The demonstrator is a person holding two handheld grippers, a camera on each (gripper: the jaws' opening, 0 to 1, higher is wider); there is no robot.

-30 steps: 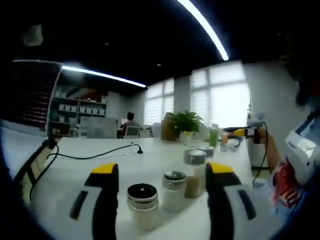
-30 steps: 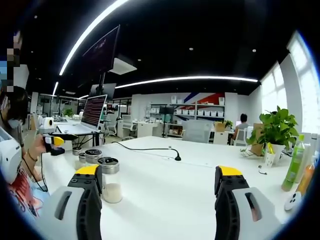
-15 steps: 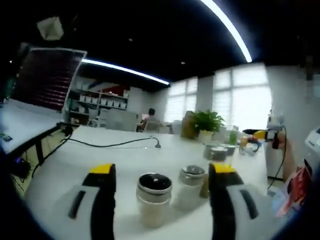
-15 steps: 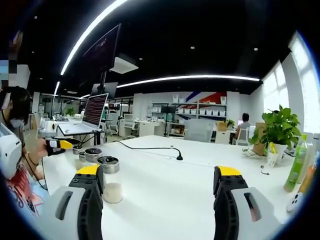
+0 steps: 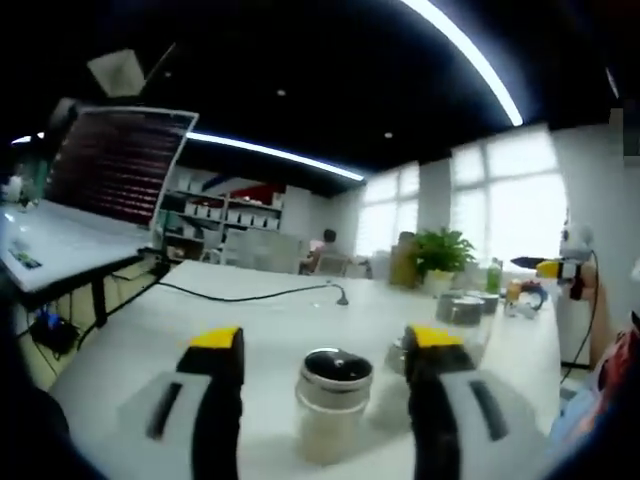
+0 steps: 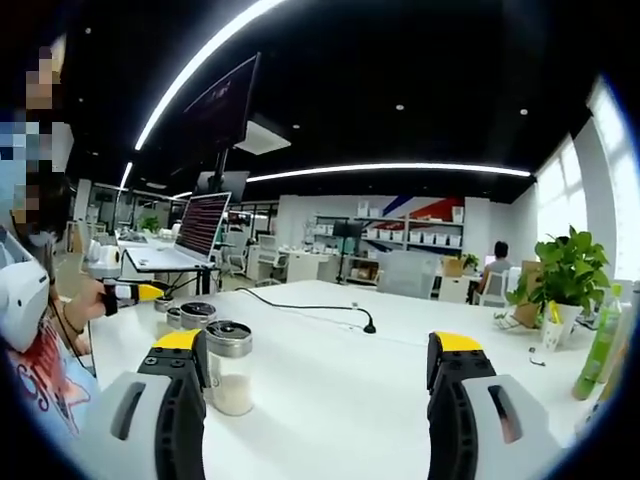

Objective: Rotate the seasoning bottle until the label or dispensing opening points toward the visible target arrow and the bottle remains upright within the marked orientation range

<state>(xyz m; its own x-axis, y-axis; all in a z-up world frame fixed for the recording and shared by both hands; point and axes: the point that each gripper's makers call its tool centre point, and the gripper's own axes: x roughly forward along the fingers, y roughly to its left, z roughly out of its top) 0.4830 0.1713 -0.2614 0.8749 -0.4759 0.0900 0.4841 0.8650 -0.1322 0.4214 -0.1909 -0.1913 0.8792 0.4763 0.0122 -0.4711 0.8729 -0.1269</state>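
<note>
A seasoning bottle (image 5: 333, 402) with a shiny metal lid and pale powder inside stands upright on the white table (image 5: 250, 330). My left gripper (image 5: 325, 342) is open, with its yellow-tipped jaws on either side of the bottle and gaps on both sides. A second bottle (image 5: 394, 362) peeks out from behind the right jaw, and more lidded jars (image 5: 462, 308) stand farther back. In the right gripper view, a bottle (image 6: 230, 366) stands just right of the left jaw. My right gripper (image 6: 317, 342) is open over bare table (image 6: 330, 390). I see no arrow mark.
A black cable (image 5: 262, 295) crosses the table. A potted plant (image 5: 438, 256) and a green bottle (image 5: 492, 276) stand at the far end. A person's hand holds the other gripper (image 6: 132, 292) at the left. A laptop (image 6: 198, 228) sits on a neighbouring desk.
The left gripper view has swung and come closer, so the nearest bottle now sits centred between its jaws and looks larger. The right gripper view has shifted only slightly; both grippers stay open.
</note>
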